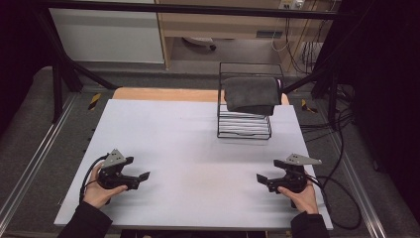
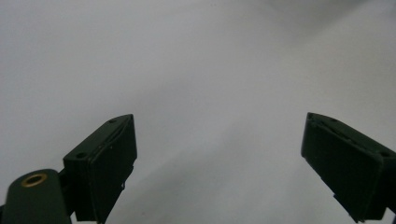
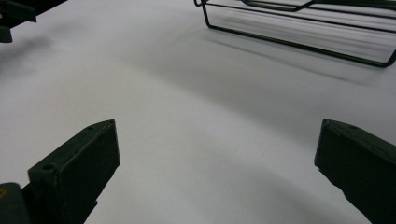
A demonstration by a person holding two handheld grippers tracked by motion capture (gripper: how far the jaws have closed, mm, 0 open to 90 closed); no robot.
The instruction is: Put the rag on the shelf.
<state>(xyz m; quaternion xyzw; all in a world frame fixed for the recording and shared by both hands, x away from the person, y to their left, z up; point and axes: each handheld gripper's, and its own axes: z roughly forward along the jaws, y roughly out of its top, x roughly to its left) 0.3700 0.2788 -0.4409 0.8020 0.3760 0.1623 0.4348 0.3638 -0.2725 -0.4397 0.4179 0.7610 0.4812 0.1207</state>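
Both tools sit low over the near end of the desk (image 1: 198,148), one in each hand. The left tool (image 1: 141,177) has its jaws spread wide with only bare white surface between them, as its own view confirms (image 2: 219,154). The right tool (image 1: 261,178) is just as wide open and holds nothing; in its own view (image 3: 217,154) the foot of the wire rack (image 3: 299,44) shows ahead of it, with the other tool at the top left corner.

The dark grey towel (image 1: 251,94) is well apart from both tools, at the far right of the desk, draped over the top of the black wire rack (image 1: 245,126). It hangs down the front and sags to one side. Below it the rack's lower wires look empty, as far as I can tell from here.

What I'd worry about is the rack itself: it looks light and open-framed, so a tug on the cloth at an angle could drag or tip it. A jaw could also snag a wire instead of fabric. The trailing cable (image 1: 341,198) at the right edge might catch during a reach.
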